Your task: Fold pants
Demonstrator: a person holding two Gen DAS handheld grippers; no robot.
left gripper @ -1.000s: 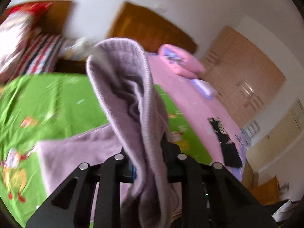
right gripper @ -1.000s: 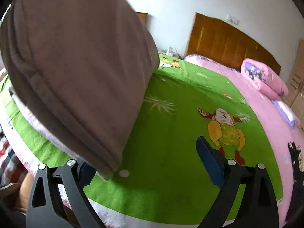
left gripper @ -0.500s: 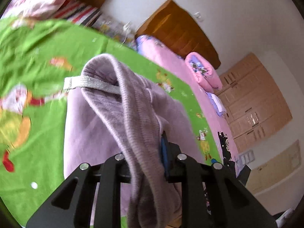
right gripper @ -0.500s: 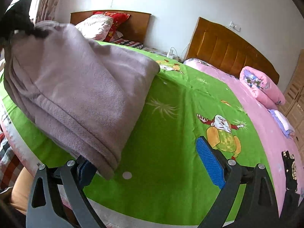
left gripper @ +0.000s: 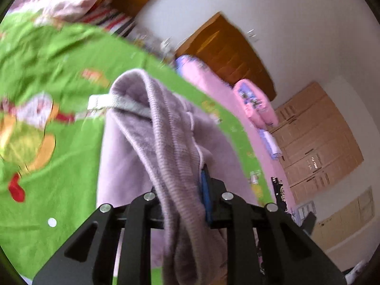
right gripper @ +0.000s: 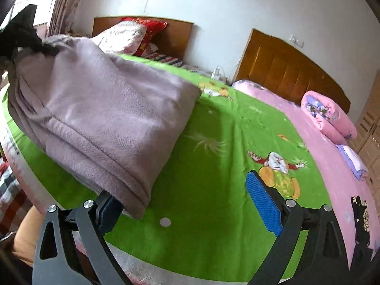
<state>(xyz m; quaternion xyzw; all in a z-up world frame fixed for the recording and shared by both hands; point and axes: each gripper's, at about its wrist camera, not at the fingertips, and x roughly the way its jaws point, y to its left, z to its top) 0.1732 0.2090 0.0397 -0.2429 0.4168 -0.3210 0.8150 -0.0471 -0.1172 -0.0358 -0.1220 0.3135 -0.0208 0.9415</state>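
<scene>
While clamped on lilac pants (left gripper: 180, 147), left gripper (left gripper: 182, 194); right gripper (right gripper: 190, 199) agape

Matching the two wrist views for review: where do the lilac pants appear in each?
Left wrist: the pants fill the centre, their ribbed waistband clamped in the left gripper.
Right wrist: the pants lie upper left, their hem over the left finger of the open right gripper.
Shared landmark: rolled pink quilt.
</scene>
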